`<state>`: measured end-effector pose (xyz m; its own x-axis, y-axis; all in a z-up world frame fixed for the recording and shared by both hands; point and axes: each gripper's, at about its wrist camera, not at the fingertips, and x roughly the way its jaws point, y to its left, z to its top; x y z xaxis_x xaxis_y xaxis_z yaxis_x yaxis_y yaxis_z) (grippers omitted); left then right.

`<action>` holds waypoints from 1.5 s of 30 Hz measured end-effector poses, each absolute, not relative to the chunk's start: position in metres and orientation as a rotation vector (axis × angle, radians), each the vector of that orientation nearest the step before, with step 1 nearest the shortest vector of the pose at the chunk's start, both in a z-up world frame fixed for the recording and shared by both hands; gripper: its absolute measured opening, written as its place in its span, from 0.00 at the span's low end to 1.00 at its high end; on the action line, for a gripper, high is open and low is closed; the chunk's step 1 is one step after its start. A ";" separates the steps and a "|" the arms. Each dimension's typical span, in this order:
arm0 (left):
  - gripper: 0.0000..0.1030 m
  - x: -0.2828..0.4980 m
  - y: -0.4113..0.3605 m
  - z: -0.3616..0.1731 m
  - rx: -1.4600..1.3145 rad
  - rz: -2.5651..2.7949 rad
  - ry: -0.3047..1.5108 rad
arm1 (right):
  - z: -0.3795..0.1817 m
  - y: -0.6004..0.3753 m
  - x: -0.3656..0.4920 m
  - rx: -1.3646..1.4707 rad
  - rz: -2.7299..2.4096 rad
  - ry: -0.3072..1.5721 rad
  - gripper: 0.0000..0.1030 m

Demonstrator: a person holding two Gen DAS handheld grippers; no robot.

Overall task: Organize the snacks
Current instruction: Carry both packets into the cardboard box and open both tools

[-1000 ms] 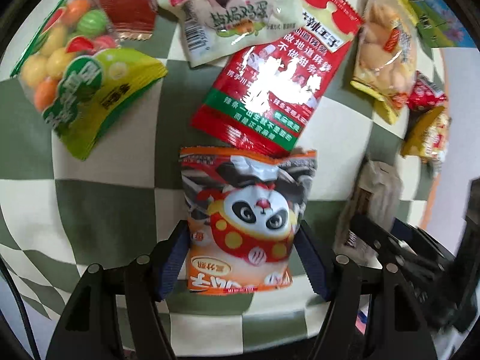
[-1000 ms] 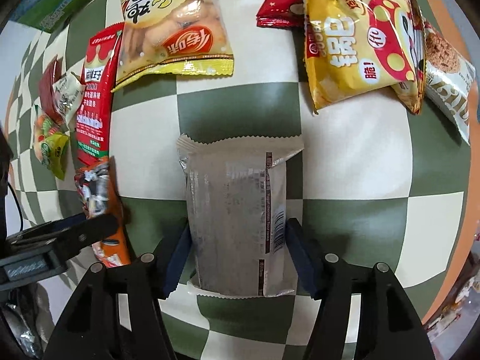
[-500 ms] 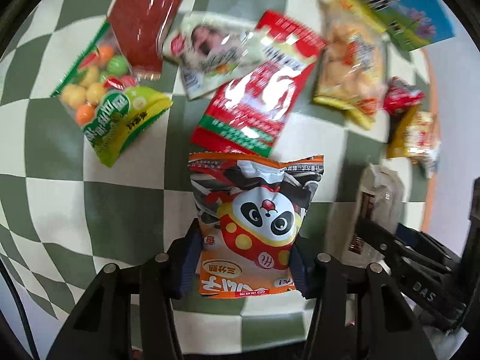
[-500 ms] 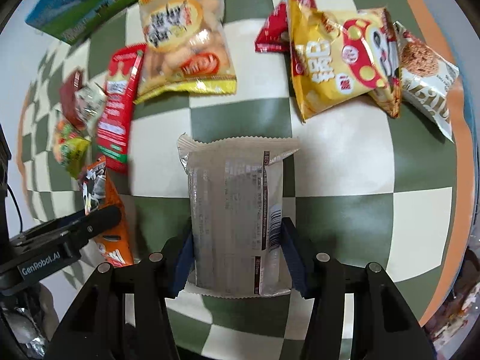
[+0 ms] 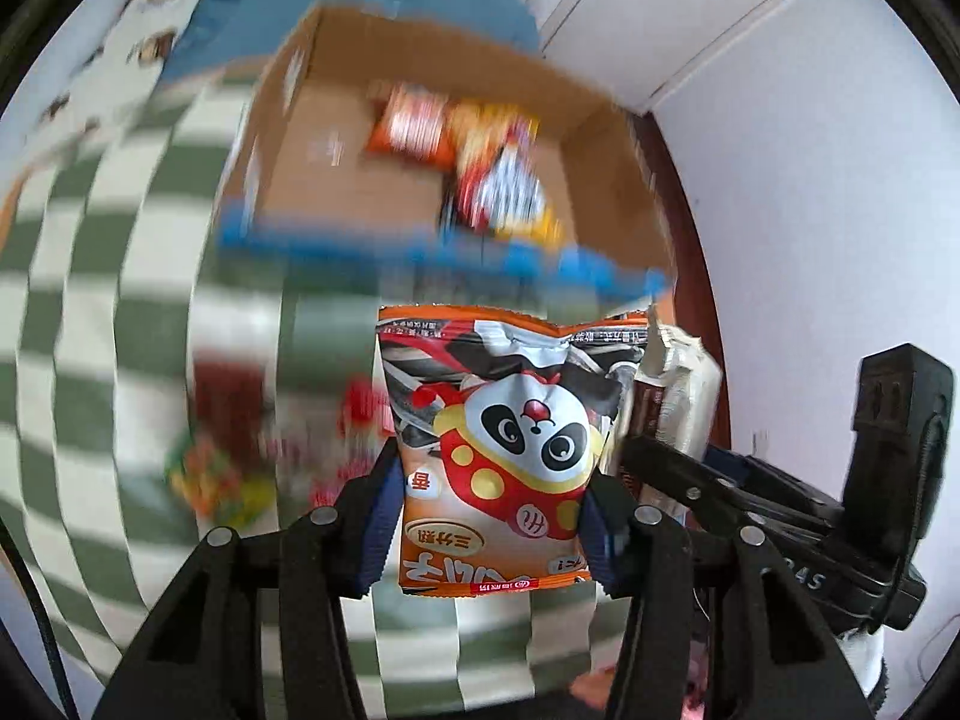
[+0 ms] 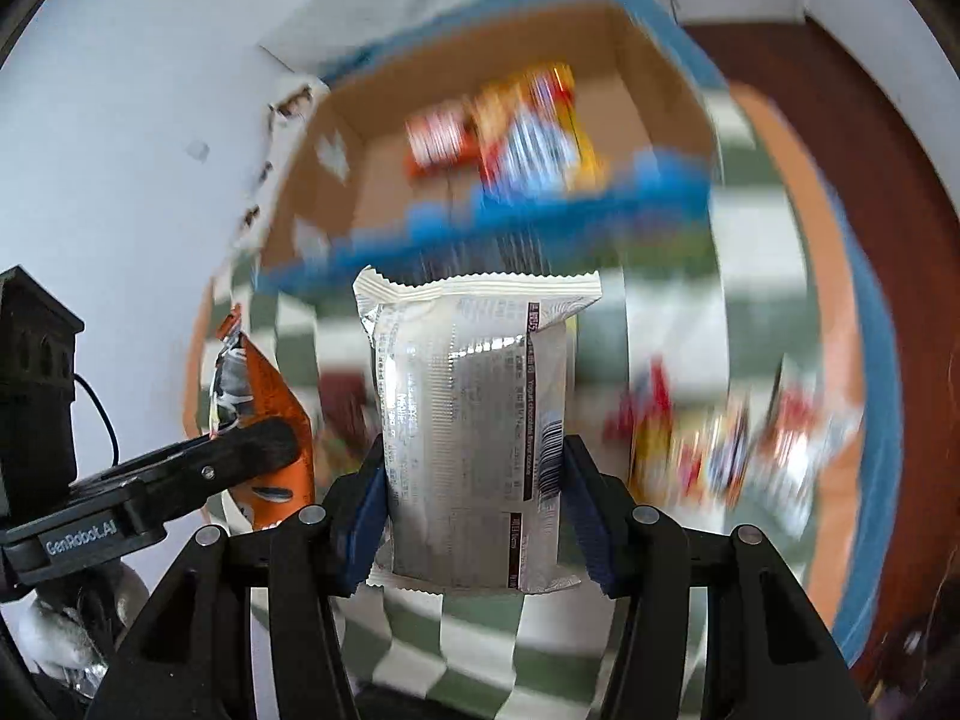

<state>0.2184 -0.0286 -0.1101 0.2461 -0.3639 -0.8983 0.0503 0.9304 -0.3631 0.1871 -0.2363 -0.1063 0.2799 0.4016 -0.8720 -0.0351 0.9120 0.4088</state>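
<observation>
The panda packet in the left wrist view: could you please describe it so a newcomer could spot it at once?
Start from the open cardboard box with the blue rim, then look just below it. The panda packet stands upright, pinched in the left tool. Its orange wrapper and cartoon panda face set it apart from the plain silver packet in the right tool.

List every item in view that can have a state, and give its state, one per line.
left gripper: shut on the panda snack bag
panda snack bag: sealed, held upright off the table
right gripper: shut on the silver snack pack
silver snack pack: sealed, held upright, printed back facing the camera
cardboard box: open-topped, a few snack bags already inside
snacks on the checkered cloth: lying loose, blurred
</observation>
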 end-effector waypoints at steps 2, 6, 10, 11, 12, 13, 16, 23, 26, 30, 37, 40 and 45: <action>0.48 0.256 -0.033 -0.098 -0.250 -0.269 1.270 | -0.090 -0.228 0.228 0.287 0.289 1.213 0.55; 0.48 0.327 -0.037 -0.099 -0.181 -0.205 1.260 | -0.078 -0.225 0.306 0.195 0.247 1.180 0.55; 0.48 0.398 -0.033 -0.123 -0.116 -0.144 1.310 | -0.091 -0.226 0.379 0.117 0.201 1.205 0.55; 0.48 0.412 -0.030 -0.132 -0.106 -0.122 1.326 | -0.096 -0.227 0.395 0.101 0.189 1.217 0.55; 0.48 0.426 -0.027 -0.139 -0.098 -0.106 1.339 | -0.102 -0.229 0.410 0.088 0.175 1.231 0.55; 0.48 0.439 -0.025 -0.147 -0.087 -0.092 1.353 | -0.109 -0.230 0.426 0.072 0.168 1.248 0.55; 0.48 0.468 -0.017 -0.166 -0.053 -0.044 1.380 | -0.132 -0.230 0.456 0.040 0.144 1.286 0.55; 0.53 0.508 0.001 -0.202 -0.023 0.041 1.420 | -0.175 -0.232 0.492 0.009 0.087 1.349 0.73; 0.82 0.508 0.004 -0.200 -0.045 0.025 1.399 | -0.185 -0.233 0.501 0.038 0.091 1.367 0.90; 0.87 0.504 0.003 -0.195 -0.071 -0.008 1.371 | -0.192 -0.228 0.502 0.040 0.100 1.370 0.95; 0.87 0.485 -0.004 -0.184 -0.090 -0.014 1.342 | -0.191 -0.229 0.486 0.082 0.108 1.357 0.95; 0.87 0.470 -0.008 -0.178 -0.082 -0.013 1.324 | -0.187 -0.229 0.471 0.101 0.107 1.344 0.95; 0.87 0.438 -0.012 -0.166 -0.088 -0.017 1.282 | -0.173 -0.223 0.448 0.118 0.115 1.304 0.95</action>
<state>0.4377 -0.0119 -0.1662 0.2854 -0.0619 -0.9564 -0.0361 0.9965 -0.0753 0.4483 -0.2233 -0.1730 0.2593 0.1512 -0.9539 -0.0182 0.9883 0.1517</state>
